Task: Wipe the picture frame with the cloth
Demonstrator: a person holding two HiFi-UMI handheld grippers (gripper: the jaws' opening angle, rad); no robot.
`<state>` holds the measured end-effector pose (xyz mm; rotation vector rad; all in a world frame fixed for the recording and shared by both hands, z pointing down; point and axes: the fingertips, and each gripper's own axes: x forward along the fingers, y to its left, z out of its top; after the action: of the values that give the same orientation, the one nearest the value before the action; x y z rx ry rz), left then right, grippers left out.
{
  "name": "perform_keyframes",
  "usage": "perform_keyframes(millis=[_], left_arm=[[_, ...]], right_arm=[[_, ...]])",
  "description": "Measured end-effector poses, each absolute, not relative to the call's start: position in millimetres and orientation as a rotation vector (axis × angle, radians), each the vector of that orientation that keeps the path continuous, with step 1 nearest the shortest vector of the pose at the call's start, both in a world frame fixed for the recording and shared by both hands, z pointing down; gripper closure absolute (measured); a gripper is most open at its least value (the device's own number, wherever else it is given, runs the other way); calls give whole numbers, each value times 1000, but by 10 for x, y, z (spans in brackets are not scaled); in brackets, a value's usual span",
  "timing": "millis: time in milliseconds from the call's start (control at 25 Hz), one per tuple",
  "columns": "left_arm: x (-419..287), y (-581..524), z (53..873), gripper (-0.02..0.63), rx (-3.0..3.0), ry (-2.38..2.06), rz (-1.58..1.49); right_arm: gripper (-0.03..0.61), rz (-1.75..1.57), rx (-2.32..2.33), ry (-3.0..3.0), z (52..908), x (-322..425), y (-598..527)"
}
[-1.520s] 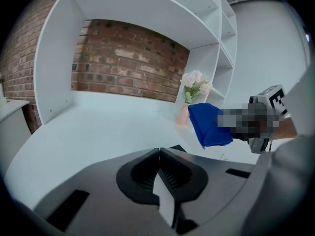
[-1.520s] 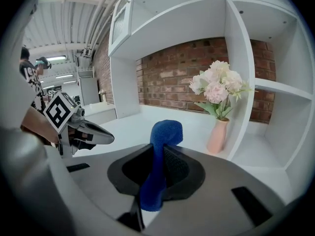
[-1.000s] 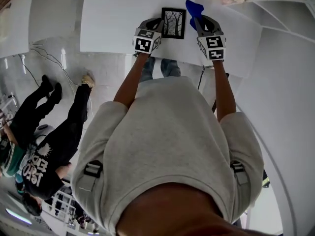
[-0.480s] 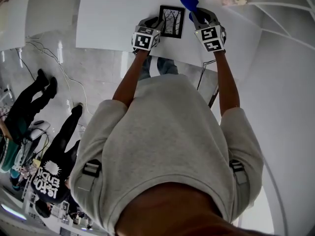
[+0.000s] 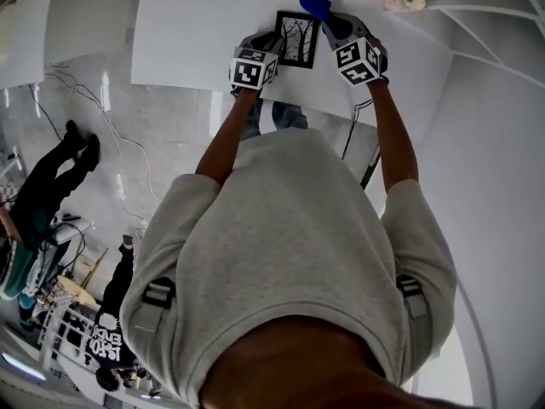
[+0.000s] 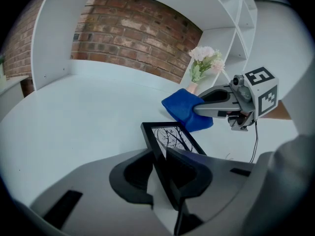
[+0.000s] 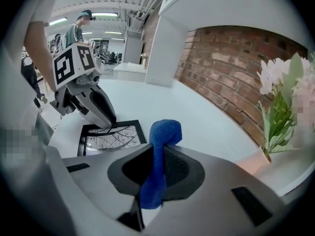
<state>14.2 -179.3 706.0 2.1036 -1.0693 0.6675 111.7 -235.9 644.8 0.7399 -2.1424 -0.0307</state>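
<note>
Two hand-held grippers are at work for me. My left hand-held gripper [image 6: 165, 173] pinches one edge of the picture frame [image 6: 173, 137], which lies on the white bench [image 6: 74, 117]. The frame has a thin black border. Its picture shows bare black tree branches on white. My right hand-held gripper [image 7: 155, 168] is squeezed on the blue cloth [image 7: 164, 132]. The cloth is soft and fuzzy. It pokes out past the tips, just beside the frame's far corner. Each gripper carries a cube with black and white square marks.
</note>
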Motion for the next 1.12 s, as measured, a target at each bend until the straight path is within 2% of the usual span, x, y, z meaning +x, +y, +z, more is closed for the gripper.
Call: perform_keyframes(millis=[1120], left_arm=[[147, -1812, 7099, 518, 2086, -1091, 666]], right_arm=[[518, -142, 387, -2044, 6785, 882, -1412]])
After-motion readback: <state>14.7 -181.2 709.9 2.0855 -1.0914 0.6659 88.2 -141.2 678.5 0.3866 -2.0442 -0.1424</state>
